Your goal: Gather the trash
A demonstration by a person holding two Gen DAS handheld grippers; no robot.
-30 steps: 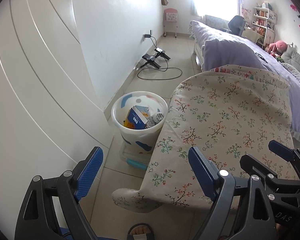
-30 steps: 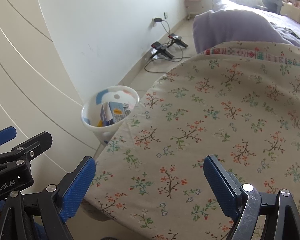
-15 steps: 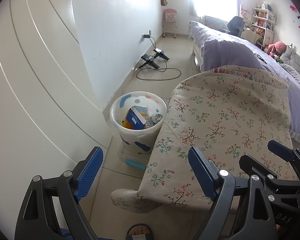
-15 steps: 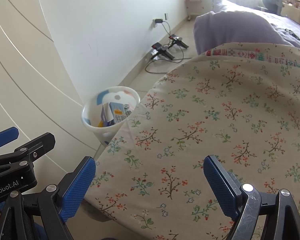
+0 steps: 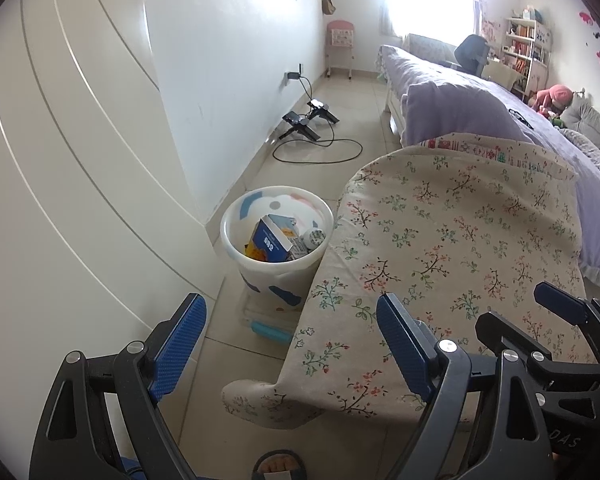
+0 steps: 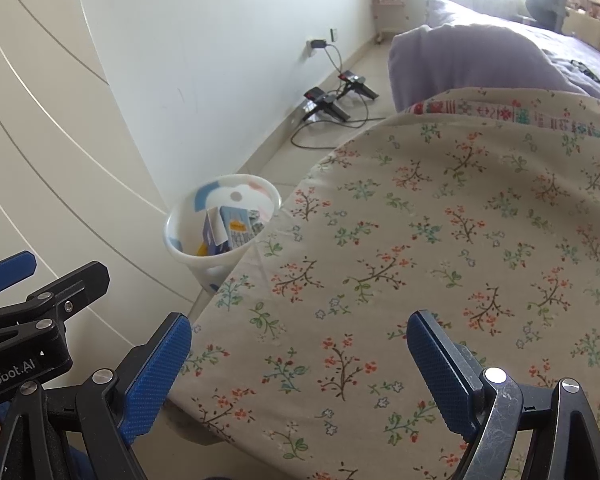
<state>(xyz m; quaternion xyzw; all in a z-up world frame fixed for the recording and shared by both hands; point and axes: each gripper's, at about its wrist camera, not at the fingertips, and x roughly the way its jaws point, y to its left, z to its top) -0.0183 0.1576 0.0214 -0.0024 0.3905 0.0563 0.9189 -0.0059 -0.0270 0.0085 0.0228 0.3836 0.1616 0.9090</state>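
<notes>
**Both hand-held grippers idle, trash already in bin**

Left wrist view: I see the left hand-held gripper (image 5: 290, 326) with its jaws spread wide and nothing between them. It hangs over the near corner of the floral-covered worktop (image 5: 452, 240) and the tiled floor (image 5: 356, 120). The white bin (image 5: 276, 268) stands on the floor, touching the worktop's left edge, close to the white wall (image 5: 228, 60). Inside it lie a blue carton (image 5: 270, 240) and other trash I cannot identify. The right hand-held gripper (image 5: 560, 308) shows at the right edge.

Right wrist view: I see the right hand-held gripper (image 6: 300, 354) likewise wide apart and empty, above the worktop (image 6: 440, 240). The bin (image 6: 188, 248) sits beyond the worktop's left edge, the carton (image 6: 236, 232) visible in it.
</notes>
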